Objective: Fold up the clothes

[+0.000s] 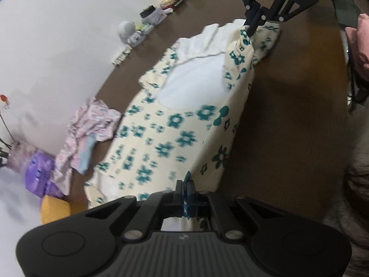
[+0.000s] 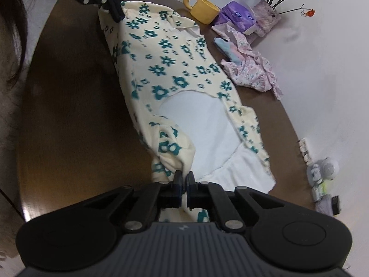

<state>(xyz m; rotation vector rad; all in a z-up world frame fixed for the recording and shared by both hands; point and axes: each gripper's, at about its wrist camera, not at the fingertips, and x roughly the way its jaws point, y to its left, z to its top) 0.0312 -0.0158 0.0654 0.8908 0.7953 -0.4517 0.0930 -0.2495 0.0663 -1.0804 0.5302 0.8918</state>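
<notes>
Stretching between two tools, a cream garment (image 1: 175, 124) printed with teal flowers lies lengthwise across a dark brown table (image 1: 288, 115), its near long edge lifted off the wood at both ends. The left tool (image 1: 187, 187) is clamped narrow on a pinch of the flowered cloth at one end of that edge; the right tool (image 2: 183, 180) is likewise closed tight on a bunched fold at the other end, near the white inner lining (image 2: 203, 124) that shows through the garment's opening. Each tool appears in the other's view, gripping the far end of the cloth.

Beside the garment on the wall side of the table lies a crumpled pink patterned garment (image 2: 249, 69) with a pale blue piece (image 2: 224, 46) partly under it. Near them stand a yellow mug (image 2: 204, 9), a purple tissue pack (image 2: 237, 16) and a vase of dried roses (image 2: 267, 13) against the white wall (image 2: 322, 80). Farther along the wall side sit a small white figurine (image 1: 129, 33) and several small bottles and boxes, too blurred to identify. Dark hair (image 2: 13, 23) of a person hangs at the edge of the right wrist view.
</notes>
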